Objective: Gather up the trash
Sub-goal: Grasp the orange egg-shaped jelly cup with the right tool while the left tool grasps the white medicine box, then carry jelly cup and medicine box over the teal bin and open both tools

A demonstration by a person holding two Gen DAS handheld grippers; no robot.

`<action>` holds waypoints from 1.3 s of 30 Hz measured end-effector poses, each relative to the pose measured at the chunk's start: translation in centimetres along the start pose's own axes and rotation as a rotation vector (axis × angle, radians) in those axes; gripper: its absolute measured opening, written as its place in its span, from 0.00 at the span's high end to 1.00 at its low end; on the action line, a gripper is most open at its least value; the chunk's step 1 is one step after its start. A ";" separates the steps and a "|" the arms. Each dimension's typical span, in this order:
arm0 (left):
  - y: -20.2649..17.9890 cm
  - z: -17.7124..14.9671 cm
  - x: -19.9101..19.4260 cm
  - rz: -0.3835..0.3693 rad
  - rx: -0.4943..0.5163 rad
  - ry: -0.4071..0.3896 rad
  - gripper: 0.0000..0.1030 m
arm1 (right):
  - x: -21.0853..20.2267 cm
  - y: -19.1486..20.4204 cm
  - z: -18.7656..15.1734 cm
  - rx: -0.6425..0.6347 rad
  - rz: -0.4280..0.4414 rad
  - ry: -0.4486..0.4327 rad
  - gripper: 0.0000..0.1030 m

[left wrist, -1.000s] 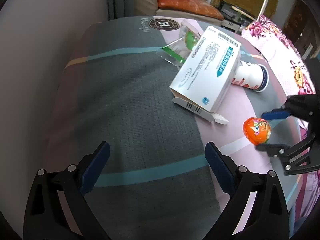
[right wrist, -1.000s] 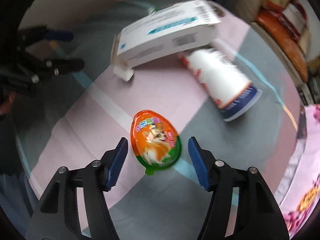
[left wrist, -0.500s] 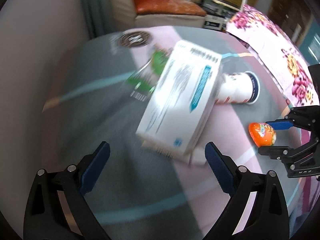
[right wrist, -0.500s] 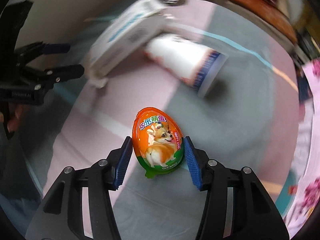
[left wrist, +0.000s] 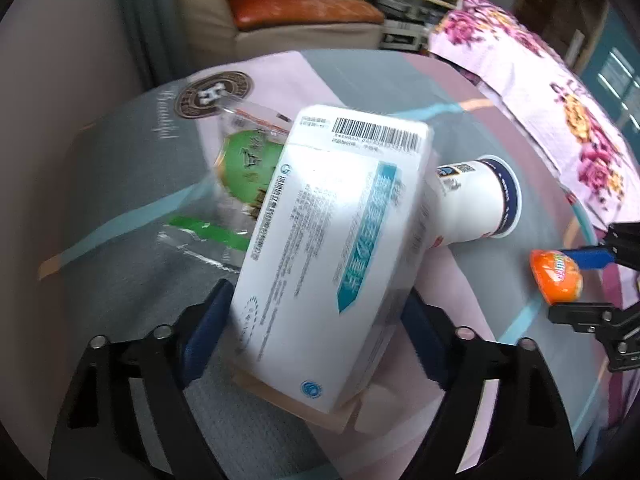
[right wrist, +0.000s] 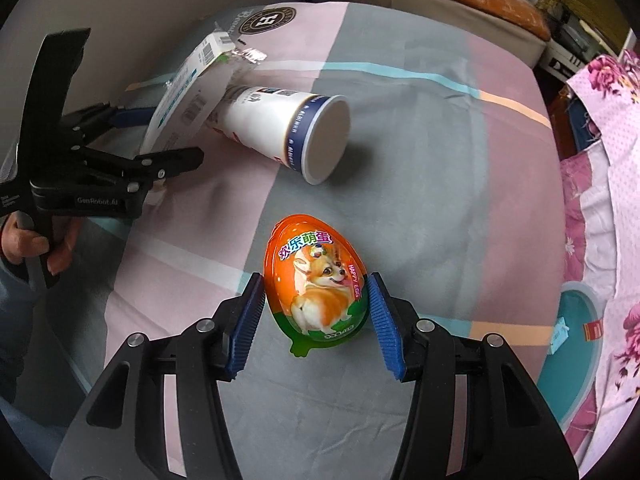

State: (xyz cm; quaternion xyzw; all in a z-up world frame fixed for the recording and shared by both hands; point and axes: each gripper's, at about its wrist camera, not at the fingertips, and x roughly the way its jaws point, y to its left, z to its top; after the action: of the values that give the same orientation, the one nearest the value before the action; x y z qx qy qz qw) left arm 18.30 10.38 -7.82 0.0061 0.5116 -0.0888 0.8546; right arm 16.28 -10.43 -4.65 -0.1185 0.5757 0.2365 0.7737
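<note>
My left gripper is shut on a white medicine box with teal print, its pads against both long sides. The box also shows in the right wrist view. A white paper cup lies on its side behind the box, and also shows in the right wrist view. A clear wrapper with green print lies left of the box. My right gripper is shut on an orange plastic egg with a dog picture. The egg also shows in the left wrist view.
All lies on a bed with a pink, grey and teal striped cover. A floral pink quilt lies at the right. A sofa with an orange cushion stands beyond the bed. A hand holds the left gripper.
My left gripper moved forward to the medicine box and closed on it. My right gripper closed on the orange egg.
</note>
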 end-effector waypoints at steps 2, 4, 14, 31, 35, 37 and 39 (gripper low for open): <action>0.0 -0.2 -0.7 0.001 -0.031 -0.004 0.32 | 0.0 -0.5 0.0 0.012 0.003 -0.012 0.51; -0.3 -0.7 -1.6 0.022 -0.042 -0.013 0.34 | -0.3 -1.0 -0.3 0.024 0.006 -0.024 0.51; -4.9 -3.6 -6.9 0.064 -0.012 -0.060 0.39 | -1.6 -2.6 -1.9 0.092 0.030 -0.082 0.51; -5.6 -5.2 -8.0 0.038 -0.114 -0.027 0.79 | -4.5 -4.5 -5.1 0.160 0.036 -0.148 0.51; -8.1 -4.6 -9.7 0.005 -0.074 -0.058 0.79 | -5.3 -5.4 -5.6 0.177 0.032 -0.173 0.51; -10.0 -4.1 -10.0 -0.029 -0.046 -0.066 0.79 | -6.0 -6.3 -6.1 0.194 0.020 -0.187 0.51; -12.0 -3.6 -10.0 -0.058 -0.012 -0.070 0.79 | -7.2 -8.3 -7.2 0.234 -0.007 -0.211 0.51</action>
State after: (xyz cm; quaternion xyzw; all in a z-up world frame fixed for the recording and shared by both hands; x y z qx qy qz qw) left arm 8.66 0.38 0.22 -0.0169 0.4819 -0.1109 0.8690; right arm 12.77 -22.51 -0.79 -0.0040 0.5146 0.1763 0.8391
